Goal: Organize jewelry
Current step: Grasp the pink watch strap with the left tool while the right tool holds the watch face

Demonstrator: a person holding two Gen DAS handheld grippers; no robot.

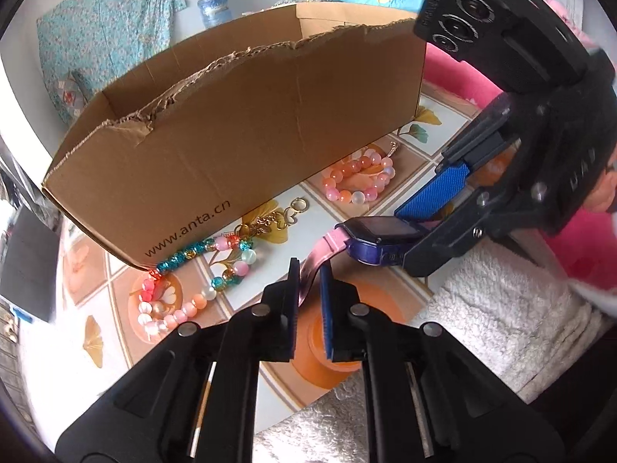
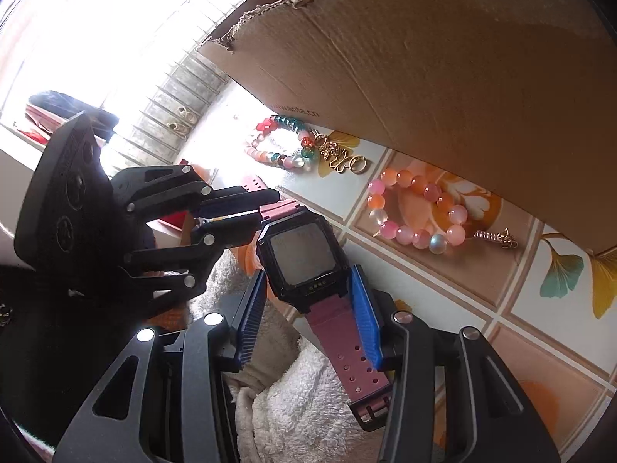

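The left gripper has its jaws nearly closed on the watch's pink strap end, which is thin, floppy and light, while the right gripper clamps the rigid case by its sides, the surer place to hold since the glossy face could scratch or slip. The watch hangs just above the tiled tabletop, before the cardboard box, whose inside stays hidden; a bracelet at its corner is partly covered
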